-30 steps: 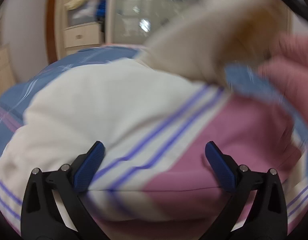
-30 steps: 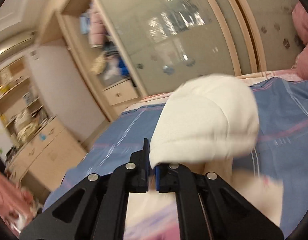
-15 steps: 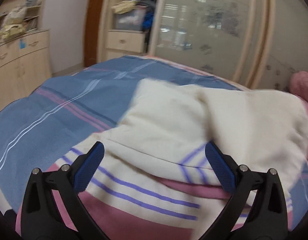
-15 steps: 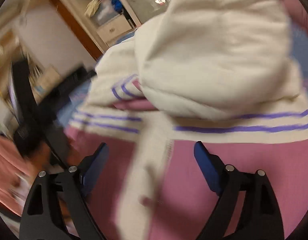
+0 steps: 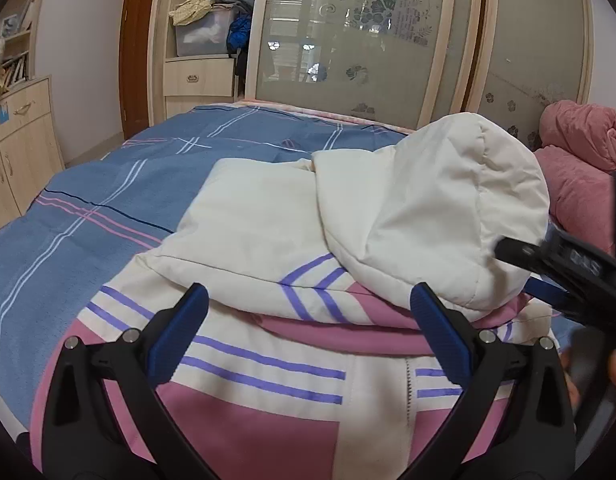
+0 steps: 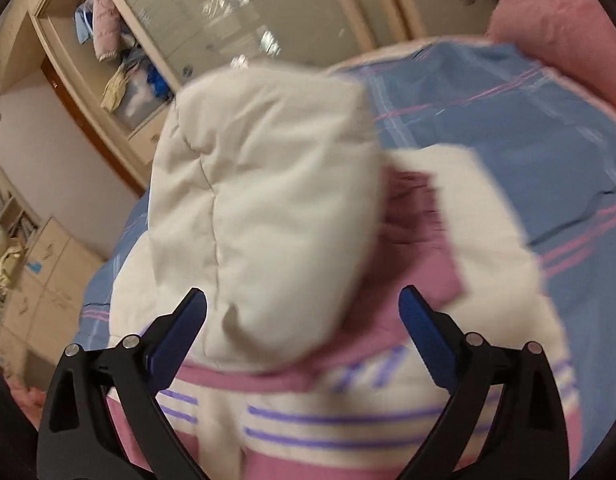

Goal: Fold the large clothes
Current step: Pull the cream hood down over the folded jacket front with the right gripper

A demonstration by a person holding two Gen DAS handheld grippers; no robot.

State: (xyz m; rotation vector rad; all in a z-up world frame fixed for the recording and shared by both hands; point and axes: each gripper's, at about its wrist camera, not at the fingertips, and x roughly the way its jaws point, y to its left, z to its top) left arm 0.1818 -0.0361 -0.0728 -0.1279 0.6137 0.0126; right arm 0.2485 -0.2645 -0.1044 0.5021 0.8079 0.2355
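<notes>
Lying flat on the blue plaid bedspread (image 5: 107, 184), the padded jacket (image 5: 267, 360) runs lengthwise away from both grippers — pink body and zipper (image 5: 408, 384) nearest, cream shoulders further out, long axis heading toward the wardrobe doors (image 5: 348, 40). Its cream hood (image 5: 436, 208) is flipped back toward the grippers and rests on the collar area, rounded crown pointing away.

Left gripper (image 5: 303, 308): jaws spread wide, nothing between the pads, poised over the striped chest just short of the folded cream sleeve (image 5: 251, 216).

Right gripper (image 6: 301, 308): jaws have just been opening and now stand wide; the lower edge of the hood (image 6: 263, 208) sits between the fingers but the pads are not pressing on it — the left pad is very close to the fabric, contact can't be confirmed because of blur.

View differences:
- Left wrist view is sharp; it shows the zipper, the folded sleeve, the right gripper (image 5: 548, 276) coming in from the right side at the hood's edge, and pink bedding (image 5: 580, 160) beyond it.
- Right wrist view is motion-blurred; it shows the pink lining (image 6: 412, 224) beside the hood and the far sleeve area (image 6: 488, 232) to its right, hidden from the other camera.
</notes>
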